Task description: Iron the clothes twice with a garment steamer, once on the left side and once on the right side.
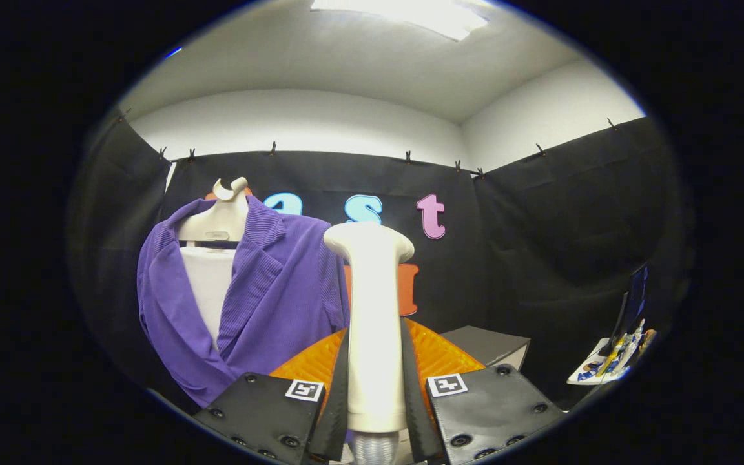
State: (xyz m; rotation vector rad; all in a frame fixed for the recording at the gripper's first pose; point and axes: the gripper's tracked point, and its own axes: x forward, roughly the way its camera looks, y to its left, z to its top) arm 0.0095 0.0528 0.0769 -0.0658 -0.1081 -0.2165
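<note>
Purple jacket (262,303) hangs on a pale hanger (218,223) over a white shirt (207,278), off to the left of the fingers and a little beyond them, in front of the black cloth wall. The gripper (375,394) has its two fingers pressed against both sides of the steamer (372,323), a tall cream tool that stands straight up between them, with its wide head at the top. The head is near the jacket's right edge but I cannot tell if it touches the cloth. Neither side looks ironed yet, so I think the work is only starting. Some things could go wrong from here. The handle is smooth and round, so it could slip or turn in the fingers if the person pushes too hard on the cloth. The jacket hangs loose, so it could swing away or slide off the hanger. The tall steamer also hides part of the jacket, so the person could miss a side. A grey box (491,345) sits low behind, and a swing to the right could bump it.
</note>
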